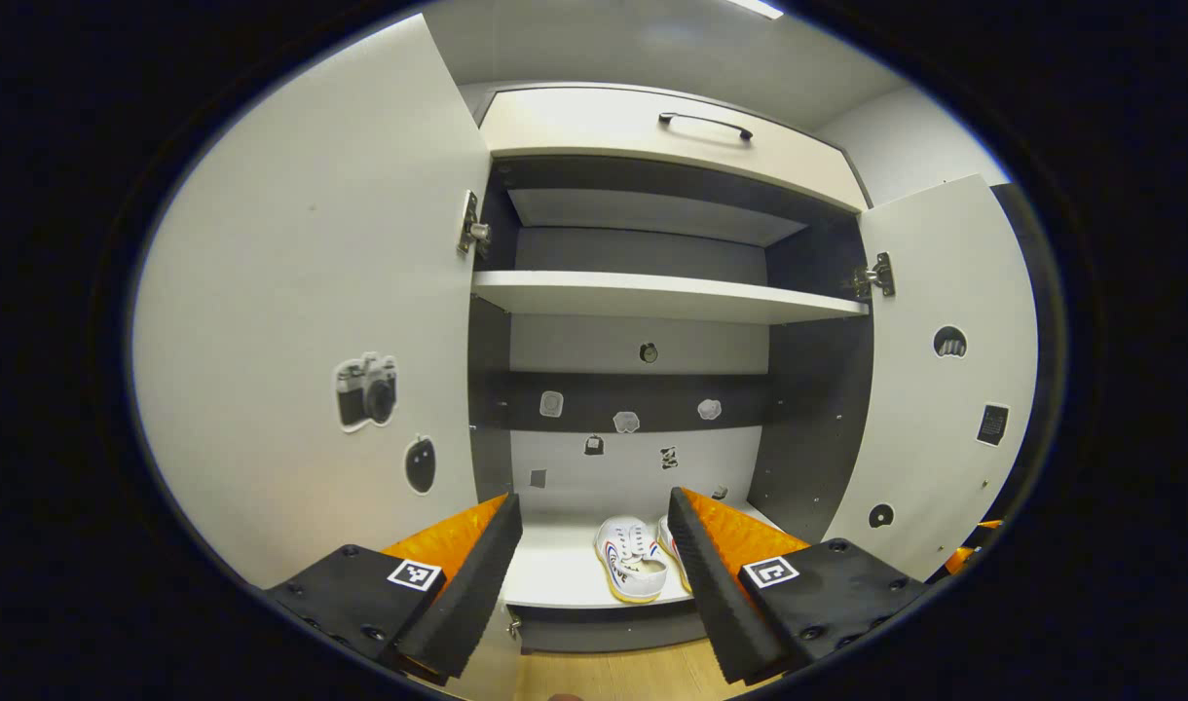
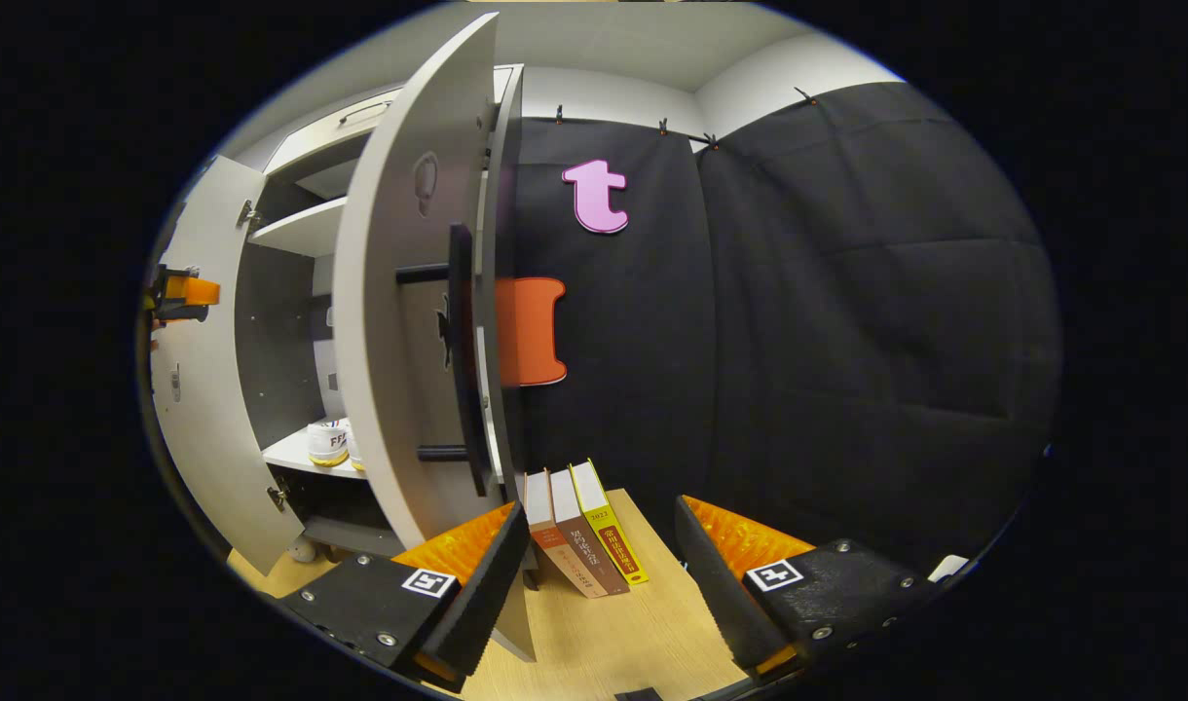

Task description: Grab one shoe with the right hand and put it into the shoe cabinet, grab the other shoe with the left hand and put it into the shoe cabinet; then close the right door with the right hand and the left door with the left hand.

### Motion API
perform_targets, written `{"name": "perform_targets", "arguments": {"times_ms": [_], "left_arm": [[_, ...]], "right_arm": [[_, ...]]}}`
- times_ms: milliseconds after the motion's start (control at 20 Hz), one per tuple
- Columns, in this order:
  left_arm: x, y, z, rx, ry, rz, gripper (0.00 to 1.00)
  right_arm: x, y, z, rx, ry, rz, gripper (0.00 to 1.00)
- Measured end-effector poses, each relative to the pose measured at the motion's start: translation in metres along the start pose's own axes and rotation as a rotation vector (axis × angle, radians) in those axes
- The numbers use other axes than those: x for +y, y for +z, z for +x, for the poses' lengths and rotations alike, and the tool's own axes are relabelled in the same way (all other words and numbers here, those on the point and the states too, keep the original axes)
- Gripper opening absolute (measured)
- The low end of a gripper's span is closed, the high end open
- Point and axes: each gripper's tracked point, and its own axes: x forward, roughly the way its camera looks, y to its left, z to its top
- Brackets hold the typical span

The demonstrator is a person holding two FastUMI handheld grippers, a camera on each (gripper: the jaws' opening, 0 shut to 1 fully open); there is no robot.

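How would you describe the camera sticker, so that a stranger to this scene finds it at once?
Start from the shoe cabinet, whose two doors stand open. Look at the inner face of the left door, the large pale panel. The camera sticker sits about halfway up it, above a smaller dark oval sticker; it alone is shaped like a photo camera.

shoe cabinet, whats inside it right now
On the bottom shelf of the shoe cabinet sits a pair of white shoes, the second partly hidden by the left hand-held gripper. The upper shelf looks bare. Stickers dot the back wall.
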Motion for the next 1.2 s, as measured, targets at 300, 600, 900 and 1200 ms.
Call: {"name": "perform_targets", "arguments": {"times_ms": [300, 600, 900, 1200], "left_arm": [[0.032, 0.016, -0.076, -0.042, 0.055, 0.012, 0.96], [0.063, 0.019, -0.133, -0.054, 0.091, 0.001, 0.95], [0.097, 0.016, -0.16, -0.053, 0.128, 0.004, 0.95], [0.136, 0.006, -0.172, -0.043, 0.143, -0.005, 0.95]], "right_arm": [[0.008, -0.007, 0.038, 0.021, 0.034, -0.02, 0.93], [0.017, -0.008, 0.038, 0.03, 0.081, 0.017, 0.92], [0.022, -0.009, 0.025, 0.015, 0.031, -0.011, 0.89], [0.039, -0.008, 0.005, -0.013, -0.015, -0.102, 0.75]]}}
